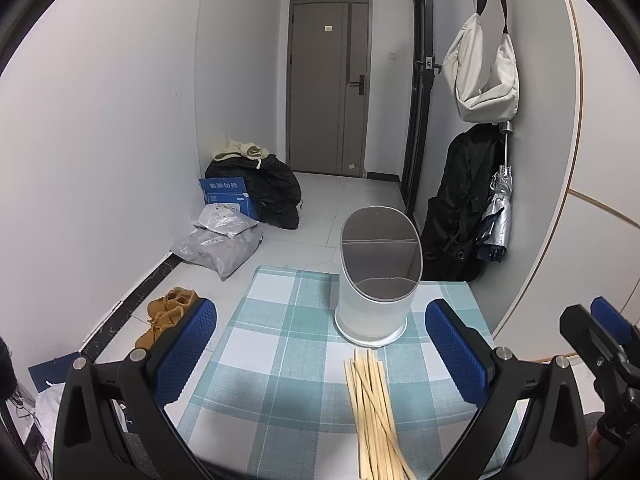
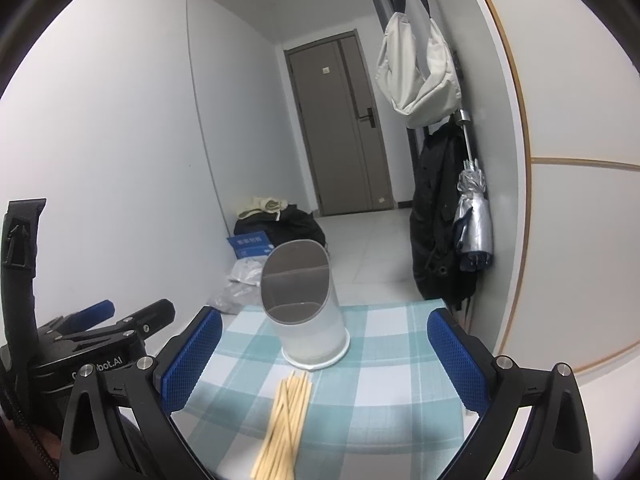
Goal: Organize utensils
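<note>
A pile of several wooden chopsticks (image 1: 372, 412) lies on the teal checked tablecloth (image 1: 280, 344), just in front of a white slanted-top utensil holder (image 1: 374, 304) with grey empty compartments. My left gripper (image 1: 320, 356) is open and empty, held above the cloth to the left of the chopsticks. In the right wrist view the chopsticks (image 2: 286, 424) lie between my fingers, below the holder (image 2: 308, 320). My right gripper (image 2: 324, 360) is open and empty above them.
The small table ends just past the holder. Beyond it the floor holds brown shoes (image 1: 166, 318), grey parcels (image 1: 220, 240), a blue box (image 1: 228, 196) and black bags. A dark coat (image 1: 460, 208), an umbrella and a white bag hang on the right wall.
</note>
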`<state>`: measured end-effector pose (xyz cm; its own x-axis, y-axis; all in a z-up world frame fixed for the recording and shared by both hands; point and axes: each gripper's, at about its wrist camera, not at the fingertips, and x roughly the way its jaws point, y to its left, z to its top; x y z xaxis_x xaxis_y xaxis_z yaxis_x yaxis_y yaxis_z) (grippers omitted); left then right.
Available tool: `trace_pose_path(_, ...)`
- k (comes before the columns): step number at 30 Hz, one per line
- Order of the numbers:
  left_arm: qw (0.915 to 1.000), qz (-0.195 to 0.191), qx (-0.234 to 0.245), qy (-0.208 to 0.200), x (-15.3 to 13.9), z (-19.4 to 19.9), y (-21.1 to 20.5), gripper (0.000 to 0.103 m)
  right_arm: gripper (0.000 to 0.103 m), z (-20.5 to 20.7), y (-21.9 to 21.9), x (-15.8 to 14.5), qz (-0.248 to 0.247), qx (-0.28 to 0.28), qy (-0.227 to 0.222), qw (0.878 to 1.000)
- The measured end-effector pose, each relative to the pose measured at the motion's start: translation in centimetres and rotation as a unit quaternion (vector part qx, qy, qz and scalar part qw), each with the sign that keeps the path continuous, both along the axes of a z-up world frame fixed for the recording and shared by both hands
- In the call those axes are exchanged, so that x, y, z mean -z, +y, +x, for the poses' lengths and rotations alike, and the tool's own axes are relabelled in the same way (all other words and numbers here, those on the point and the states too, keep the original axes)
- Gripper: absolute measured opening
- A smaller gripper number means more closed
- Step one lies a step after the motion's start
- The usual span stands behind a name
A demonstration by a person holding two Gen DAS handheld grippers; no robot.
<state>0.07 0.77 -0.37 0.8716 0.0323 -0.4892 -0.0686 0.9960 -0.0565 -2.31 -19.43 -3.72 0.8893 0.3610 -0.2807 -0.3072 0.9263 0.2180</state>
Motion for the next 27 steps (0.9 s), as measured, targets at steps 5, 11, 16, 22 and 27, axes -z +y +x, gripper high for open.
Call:
trace_pose_path(5,1.0000,-0.004,-0.004,0.004,0.18,0.20,0.16,0.102,0.103,0.01,-0.08,-0.03,0.000,0.000,0.002,1.000)
trace_pose_path(11,0.9999,-0.007,-0.010,0.005,0.41,0.11,0.26,0.102,0.103,0.05,0.10,-0.15,-0.004,-0.002,-0.001,1.000)
trace_pose_path(16,0.9999,-0.002,-0.011,0.003,0.44,0.05,0.32,0.102,0.103,0.06,0.22,-0.10,-0.004,-0.008,-0.003,1.000)
trace_pose_path(22,1.0000,-0.005,-0.006,0.005,0.56,0.15,0.37,0.102,0.103,0.17,0.49,-0.16,-0.008,-0.012,-0.006,1.000)
trace_pose_path(27,1.0000,-0.005,-0.006,0.004,0.65,0.35,0.35,0.102,0.103,0.26,0.60,-0.12,-0.008,-0.012,-0.005,1.000)
